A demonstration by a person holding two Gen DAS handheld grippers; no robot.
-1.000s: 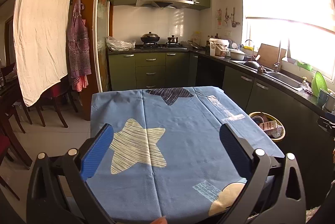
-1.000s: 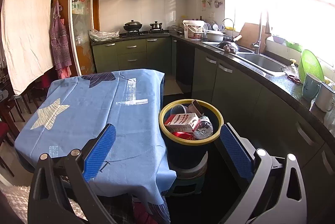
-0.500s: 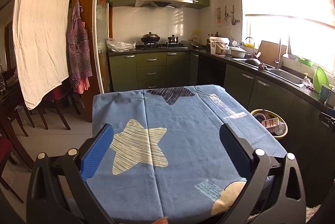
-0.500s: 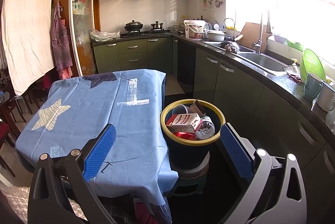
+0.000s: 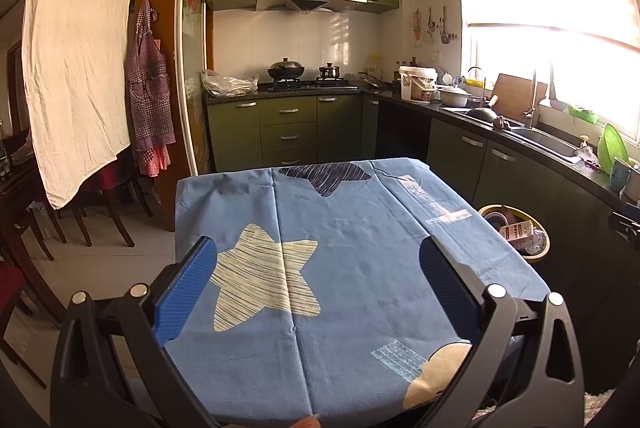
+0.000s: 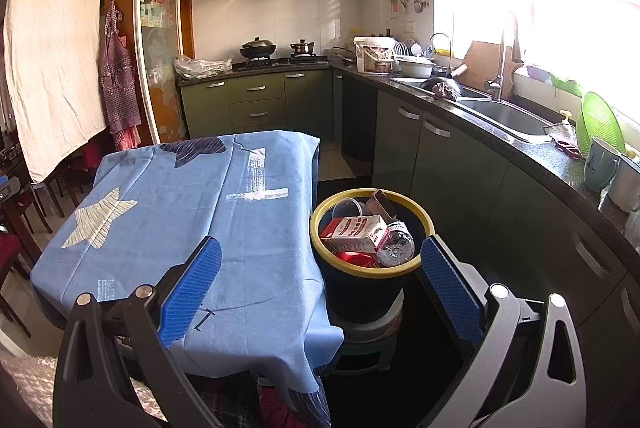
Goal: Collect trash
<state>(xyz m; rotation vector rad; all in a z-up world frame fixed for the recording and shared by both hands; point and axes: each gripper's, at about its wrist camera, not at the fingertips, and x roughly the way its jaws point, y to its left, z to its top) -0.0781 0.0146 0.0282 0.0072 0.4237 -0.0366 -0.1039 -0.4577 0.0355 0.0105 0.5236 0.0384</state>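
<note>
A black trash bin with a yellow rim (image 6: 416,260) stands on a small stool right of the table. It holds a red-and-white carton (image 6: 356,230), a crushed clear bottle (image 6: 396,244), a clear plastic cup (image 6: 348,206) and a brown packet. The same bin (image 5: 538,258) shows at the right edge of the left wrist view. The table wears a blue cloth with star shapes (image 5: 340,268) (image 6: 180,212), and no loose item lies on it. My left gripper (image 5: 318,262) hangs open above the cloth's near end. My right gripper (image 6: 320,262) is open just before the bin.
Green cabinets and a dark counter (image 6: 520,144) with a sink, mugs and a green strainer run along the right. A stove with pots (image 5: 304,74) stands at the back. Dark wooden chairs (image 5: 24,212) and a hanging white sheet are on the left.
Both views have drifted slightly; the bin sits a little further right in the right wrist view. Both grippers stay open and hold nothing.
</note>
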